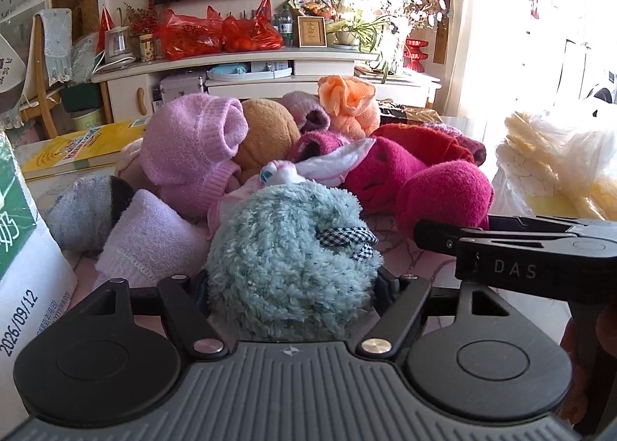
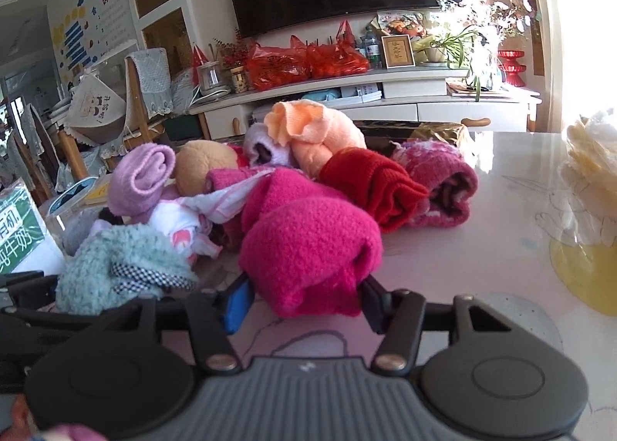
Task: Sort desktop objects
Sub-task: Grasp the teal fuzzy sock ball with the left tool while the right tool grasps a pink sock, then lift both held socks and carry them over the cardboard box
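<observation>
A pile of rolled socks lies on the pale pink table (image 2: 482, 248). In the left wrist view a fluffy teal sock ball (image 1: 285, 248) with a checked ribbon fills the gap of my left gripper (image 1: 291, 286), whose fingers press on both its sides. My right gripper (image 2: 304, 302) has its blue pads against a magenta sock roll (image 2: 308, 244) at the pile's near edge. It also shows from the side at the right of the left wrist view, as the right gripper's black fingers (image 1: 443, 236) beside the same magenta roll (image 1: 443, 198). The teal ball (image 2: 123, 267) sits left of the right gripper.
Behind lie lilac (image 1: 193, 148), tan (image 1: 266, 140), peach (image 1: 347, 98), red (image 2: 374, 186) and dark pink (image 2: 443, 186) rolls. A green and white carton (image 1: 23, 248) stands at the left, a yellow book (image 1: 77, 148) behind it. Crinkled plastic bags (image 1: 559, 155) sit at the right.
</observation>
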